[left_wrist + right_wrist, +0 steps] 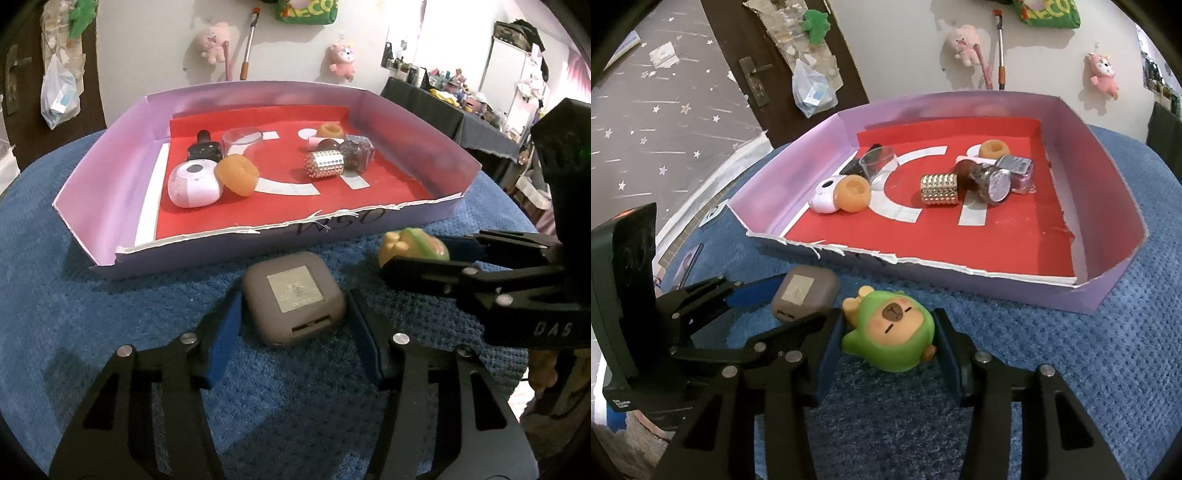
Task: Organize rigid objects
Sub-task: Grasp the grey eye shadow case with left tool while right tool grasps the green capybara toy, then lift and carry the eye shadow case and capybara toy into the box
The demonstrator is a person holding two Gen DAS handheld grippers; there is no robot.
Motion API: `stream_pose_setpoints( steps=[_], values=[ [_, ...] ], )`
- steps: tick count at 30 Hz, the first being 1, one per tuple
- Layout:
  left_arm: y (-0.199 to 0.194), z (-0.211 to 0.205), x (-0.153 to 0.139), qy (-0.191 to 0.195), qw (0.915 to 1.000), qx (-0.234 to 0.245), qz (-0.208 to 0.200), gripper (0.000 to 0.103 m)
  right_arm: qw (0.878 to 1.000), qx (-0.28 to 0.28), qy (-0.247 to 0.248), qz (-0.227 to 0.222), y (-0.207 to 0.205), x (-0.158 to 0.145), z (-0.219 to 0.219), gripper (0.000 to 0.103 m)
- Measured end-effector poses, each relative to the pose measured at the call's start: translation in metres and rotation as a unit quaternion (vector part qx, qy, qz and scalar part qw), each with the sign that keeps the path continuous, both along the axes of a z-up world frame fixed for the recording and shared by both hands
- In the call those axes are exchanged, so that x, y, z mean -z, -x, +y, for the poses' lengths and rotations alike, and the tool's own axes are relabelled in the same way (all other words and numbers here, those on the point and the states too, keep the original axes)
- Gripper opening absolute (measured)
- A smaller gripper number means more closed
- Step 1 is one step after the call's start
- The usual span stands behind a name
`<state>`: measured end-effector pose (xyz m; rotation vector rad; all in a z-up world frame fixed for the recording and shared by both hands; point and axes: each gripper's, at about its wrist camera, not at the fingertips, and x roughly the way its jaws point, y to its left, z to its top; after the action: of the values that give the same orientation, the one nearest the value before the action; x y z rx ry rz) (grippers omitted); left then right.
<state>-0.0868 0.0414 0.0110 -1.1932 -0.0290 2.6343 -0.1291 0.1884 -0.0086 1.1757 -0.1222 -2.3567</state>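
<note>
Nearest, on the blue textured tabletop (74,295), the left hand-held gripper (293,332) straddles a grey square case (293,299) that lies flat with a pale label facing up. Its blue pads (221,339) sit just beside the case's two sides; whether they already press on it cannot be told from this view. Just to the right, the right hand-held gripper (886,345) brackets a green capybara toy (892,334) lying on its back, face up, and the blue pads (947,354) appear to touch both flanks of the toy. The two objects lie near each other, just in front of the torn near edge of a shallow lilac cardboard tray (110,177) with a red floor.

Inside the tray, on the left, a white rounded gadget (194,184) touches an orange squishy ring (238,175), with a black dotted bottle (205,147) and a clear cup (243,142) behind them. On the right are a studded gold cylinder (324,164), a glittery jar (356,151), a dark brown ball (328,144) and another orange ring (330,130) farthest back.

Beyond, pink plush toys (341,61) hang on a white wall.
</note>
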Motion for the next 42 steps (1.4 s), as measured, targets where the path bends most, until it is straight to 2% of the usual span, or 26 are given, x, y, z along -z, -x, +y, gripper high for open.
stream_pose_setpoints(
  steps=[7, 18, 42],
  values=[
    [-0.004, -0.009, -0.004, -0.016, 0.9999, -0.007, -0.001, 0.052, 1.000, 0.011, 0.013, 0.009, -0.004, -0.012, 0.010, 0.050],
    [-0.019, -0.013, -0.028, -0.028, 0.9993, -0.004, 0.024, 0.051, 0.999, 0.001, 0.021, 0.033, -0.018, -0.030, 0.008, 0.050],
    [-0.017, -0.013, -0.054, -0.035, 0.9975, -0.001, 0.061, 0.050, 0.998, -0.006, 0.033, 0.052, -0.018, -0.049, 0.007, 0.050]
  ],
)
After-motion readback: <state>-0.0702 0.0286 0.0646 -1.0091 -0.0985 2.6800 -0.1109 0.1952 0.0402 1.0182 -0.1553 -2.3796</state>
